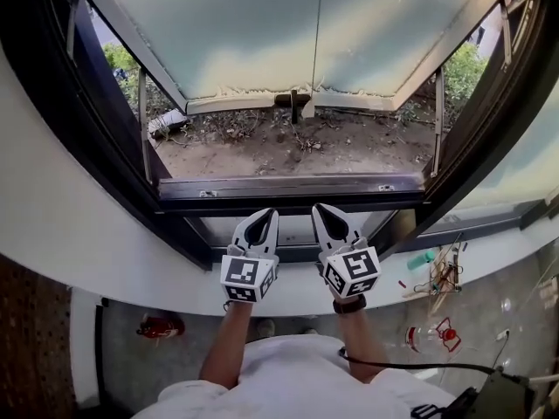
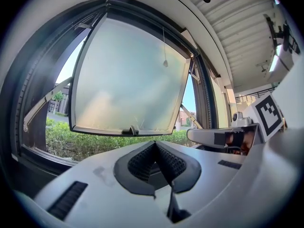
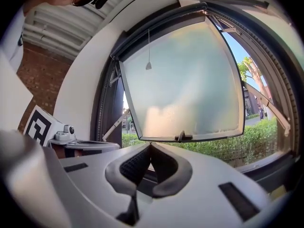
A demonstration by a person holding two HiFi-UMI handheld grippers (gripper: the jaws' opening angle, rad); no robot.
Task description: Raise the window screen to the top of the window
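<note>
Hovering side by side, the left gripper (image 1: 265,218) and the right gripper (image 1: 325,213) both had their fingers clenched on nothing, the pads meeting in each gripper view. Just beyond the fingertips ran the dark lower frame rail (image 1: 288,188), the nearest hard edge. Any forward reach needed to clear it from above, not skim it.

No mesh showed across the opening. The window screen seemed already drawn up to the head of the frame, above and beyond the fingers. From there a thin pull cord (image 2: 163,39) dropped to a small toggle (image 2: 165,63).

If more lift was wanted, I judged the sound way was to release one set of fingers and rise to the toggle. They would pinch its body and not the slippery cord, then draw along the cord's own line without a jerk.

Room was generous: open air lay between the fingertips and the frosted sash (image 1: 262,33), which tilted outward well beyond them. The edges to mind were the frame's uprights on either side, the slanting stay arm (image 1: 437,120) beyond the right fingers, and the sash handle (image 1: 293,99) on the bottom rail.
</note>
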